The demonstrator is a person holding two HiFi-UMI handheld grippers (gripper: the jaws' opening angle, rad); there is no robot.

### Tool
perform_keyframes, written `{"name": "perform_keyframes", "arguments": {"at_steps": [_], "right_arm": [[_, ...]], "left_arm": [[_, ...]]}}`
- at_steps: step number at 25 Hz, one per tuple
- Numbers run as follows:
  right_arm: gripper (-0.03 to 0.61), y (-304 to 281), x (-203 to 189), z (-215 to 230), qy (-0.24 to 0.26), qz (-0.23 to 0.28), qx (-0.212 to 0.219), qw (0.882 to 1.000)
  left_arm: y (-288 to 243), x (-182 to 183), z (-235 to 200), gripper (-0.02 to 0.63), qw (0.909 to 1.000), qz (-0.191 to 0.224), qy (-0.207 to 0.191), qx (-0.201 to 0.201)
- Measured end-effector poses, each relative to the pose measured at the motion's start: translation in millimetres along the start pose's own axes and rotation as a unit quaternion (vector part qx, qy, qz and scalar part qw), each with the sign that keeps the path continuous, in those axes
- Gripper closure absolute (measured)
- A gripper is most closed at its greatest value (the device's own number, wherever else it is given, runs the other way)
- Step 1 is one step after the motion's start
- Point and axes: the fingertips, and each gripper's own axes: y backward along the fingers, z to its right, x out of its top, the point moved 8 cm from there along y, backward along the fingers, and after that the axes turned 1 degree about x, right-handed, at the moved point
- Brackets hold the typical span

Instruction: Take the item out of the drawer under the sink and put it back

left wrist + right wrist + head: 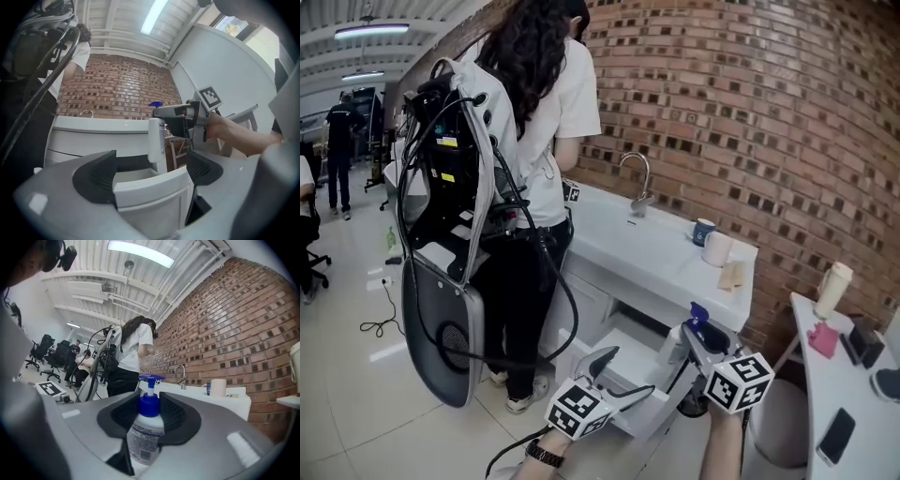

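Observation:
The white drawer [630, 349] under the sink counter [661, 258] stands pulled out. My left gripper [623, 377] is shut on the drawer's front panel [150, 190], which fills the gap between its dark pads. My right gripper [698, 339] hovers over the open drawer, shut on a white pump bottle [146, 439] with a blue pump head [697, 316]. In the left gripper view the bottle [157, 139] hangs upright just above the drawer, under the right gripper [180, 117]. The drawer's inside is mostly hidden.
A person [534, 141] with a cabled backpack rig stands at the left end of the counter. A faucet [636, 178], a mug [703, 231] and a paper roll [717, 248] sit on the counter. At the right, a white table [853, 394] holds small items.

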Motion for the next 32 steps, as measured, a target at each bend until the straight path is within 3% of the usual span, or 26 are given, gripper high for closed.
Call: {"name": "perform_keyframes", "arguments": {"at_steps": [6, 22, 27, 30, 32], "right_arm": [[0.448, 8, -4, 0, 0.004, -0.015, -0.004, 1.0], [0.448, -3, -13, -7, 0.008, -0.017, 0.007, 1.0], [0.449, -29, -65, 8, -0.041, -0.028, 0.03, 0.998], [0.449, -42, -103, 15, -0.087, -0.065, 0.037, 0.993], [0.449, -48, -119, 15, -0.09, -0.093, 0.039, 0.991]], "left_arm": [[0, -2, -1, 0.126, 0.9999, 0.0, -0.001, 0.013], [2, 1, 0, 0.133, 1.0, 0.005, 0.008, 0.0], [1, -1, 3, 0.14, 0.9998, 0.005, 0.018, -0.008], [1, -3, 5, 0.144, 0.9998, 0.002, 0.018, -0.012], [2, -3, 5, 0.144, 0.9998, 0.002, 0.018, -0.01]]}}
